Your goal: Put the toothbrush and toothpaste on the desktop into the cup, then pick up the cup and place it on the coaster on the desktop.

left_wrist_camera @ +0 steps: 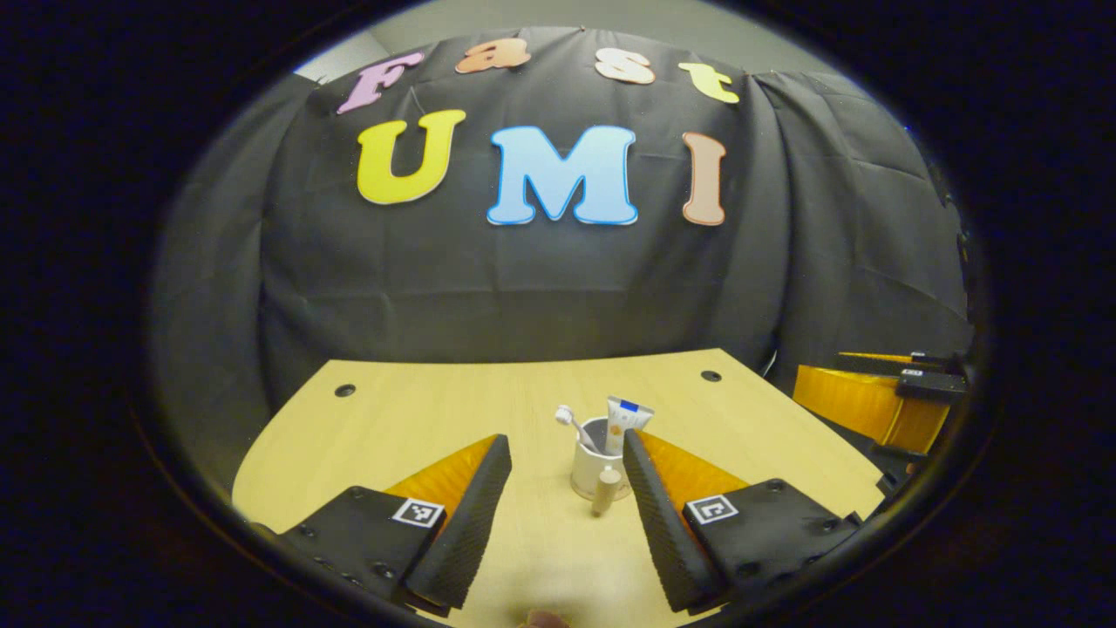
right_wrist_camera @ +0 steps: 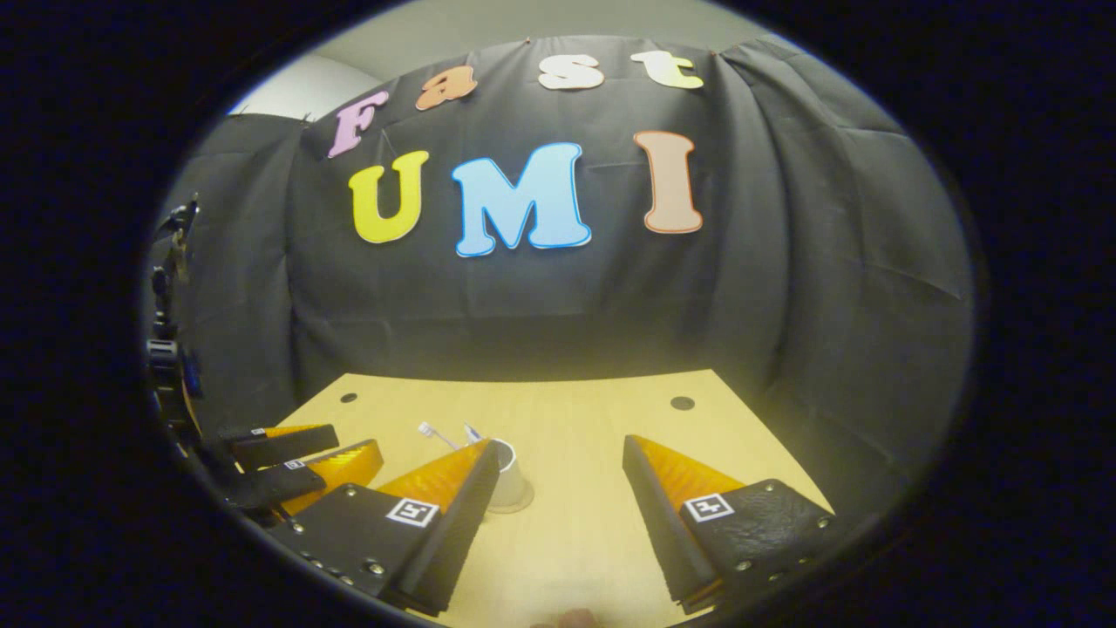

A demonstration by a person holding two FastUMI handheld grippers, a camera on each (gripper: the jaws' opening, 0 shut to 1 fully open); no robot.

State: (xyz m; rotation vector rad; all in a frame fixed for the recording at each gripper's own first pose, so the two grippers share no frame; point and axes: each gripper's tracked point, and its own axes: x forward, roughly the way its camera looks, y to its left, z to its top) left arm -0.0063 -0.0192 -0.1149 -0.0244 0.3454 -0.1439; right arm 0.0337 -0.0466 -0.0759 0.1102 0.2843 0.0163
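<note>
The left gripper (left_wrist_camera: 567,453) hangs low over the pale wooden tabletop (left_wrist_camera: 418,410), tilted forward and down, its two fingers spread wide apart and holding nothing; the small white ceramic cup (left_wrist_camera: 595,467) stands between and just beyond the fingertips, touched by neither; one white toothbrush (left_wrist_camera: 575,426) leans out of the cup to the left, bristle end up, and one white toothpaste tube with a blue band (left_wrist_camera: 628,420) stands in it to the right; the cup rests on a thin pale round coaster (left_wrist_camera: 610,497), whose edge shows at its base; a small pale peg-shaped thing (left_wrist_camera: 605,490) stands just in front of the cup, and what it is I cannot tell.

The right gripper (right_wrist_camera: 558,458) is held at a similar low, forward tilt, its fingers likewise released and wide apart with bare tabletop between them; in the right gripper view the cup sits partly behind the left-hand finger; the other gripper shows farther off at the left edge there.

Counted: two grippers, one cup, one toothbrush, one tube, one coaster.
</note>
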